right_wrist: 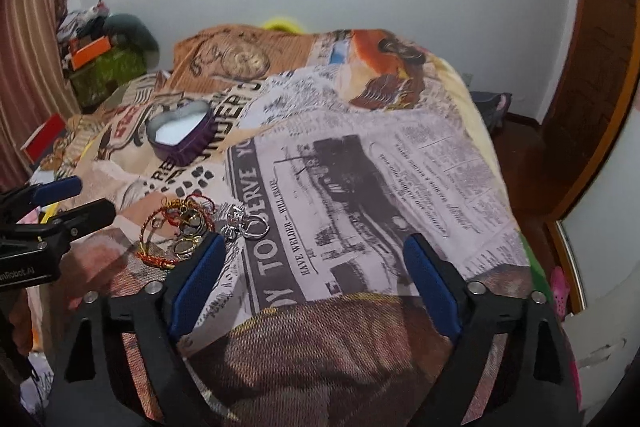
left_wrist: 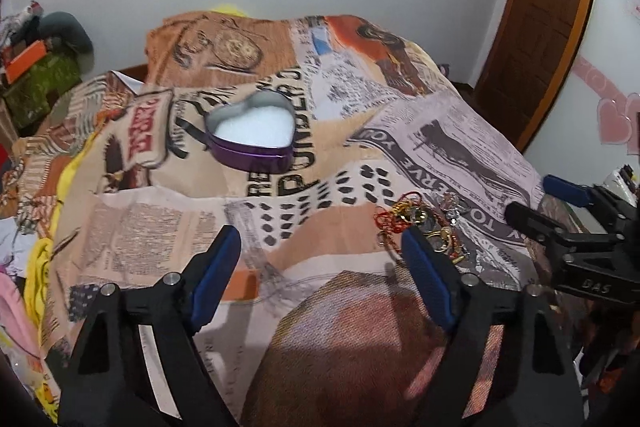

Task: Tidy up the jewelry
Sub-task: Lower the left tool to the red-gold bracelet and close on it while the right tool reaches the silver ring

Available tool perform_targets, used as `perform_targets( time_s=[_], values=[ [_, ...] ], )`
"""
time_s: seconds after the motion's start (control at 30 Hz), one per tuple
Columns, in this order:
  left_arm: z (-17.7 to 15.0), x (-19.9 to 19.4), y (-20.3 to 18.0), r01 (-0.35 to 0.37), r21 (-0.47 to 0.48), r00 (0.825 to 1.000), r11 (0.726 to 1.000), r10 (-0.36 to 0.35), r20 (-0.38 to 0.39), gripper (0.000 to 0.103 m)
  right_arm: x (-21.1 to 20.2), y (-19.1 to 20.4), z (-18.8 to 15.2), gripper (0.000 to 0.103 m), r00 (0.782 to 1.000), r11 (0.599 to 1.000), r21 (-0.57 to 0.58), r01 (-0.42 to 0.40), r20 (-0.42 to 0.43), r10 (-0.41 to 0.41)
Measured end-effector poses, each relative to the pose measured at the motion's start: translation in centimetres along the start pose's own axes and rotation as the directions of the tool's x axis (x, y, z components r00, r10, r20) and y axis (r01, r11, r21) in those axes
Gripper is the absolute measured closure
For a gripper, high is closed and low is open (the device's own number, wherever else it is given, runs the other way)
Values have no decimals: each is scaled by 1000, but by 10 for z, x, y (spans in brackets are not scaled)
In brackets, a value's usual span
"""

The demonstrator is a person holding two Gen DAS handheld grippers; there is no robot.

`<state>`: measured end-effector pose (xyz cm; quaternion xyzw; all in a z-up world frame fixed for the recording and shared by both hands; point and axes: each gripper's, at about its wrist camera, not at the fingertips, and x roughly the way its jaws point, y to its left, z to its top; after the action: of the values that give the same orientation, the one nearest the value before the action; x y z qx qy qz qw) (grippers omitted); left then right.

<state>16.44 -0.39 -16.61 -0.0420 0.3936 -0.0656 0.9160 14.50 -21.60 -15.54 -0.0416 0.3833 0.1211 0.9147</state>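
Jewelry [right_wrist: 192, 227] lies in a loose pile on the bed [right_wrist: 400, 167], on the newspaper-print bedspread: red and gold thread bangles, gold rings, and silver rings [right_wrist: 244, 223] just beside them. The heart-shaped tin [left_wrist: 250, 137], purple-walled with a white lining, sits open farther up the bed, well apart from the pile. The left tool [left_wrist: 320, 279] hovers over the bedspread with its jaws spread wide, holding nothing; its right finger overlaps the pile in view. The right tool [right_wrist: 316, 279] is likewise wide open and empty, its left finger just beside the pile.
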Motion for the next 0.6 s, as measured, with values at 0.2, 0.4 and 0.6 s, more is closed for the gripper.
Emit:
perform_targets(
  time_s=[0.2,0.4,0.6],
  values=[
    [6,12,-10,61,17,997,998,-60,-41,47,14,5,5,36,997,997,-43,-63,-48,61],
    [11,22,-22,104,59,993,993,-100,-60,70,29,7,11,49,987,989,-64,-130,-98,124],
    [10,33,-26,133,66,988,989,-128,-83,86,41,14,13,58,979,983,-88,-161,-138,148]
  ],
)
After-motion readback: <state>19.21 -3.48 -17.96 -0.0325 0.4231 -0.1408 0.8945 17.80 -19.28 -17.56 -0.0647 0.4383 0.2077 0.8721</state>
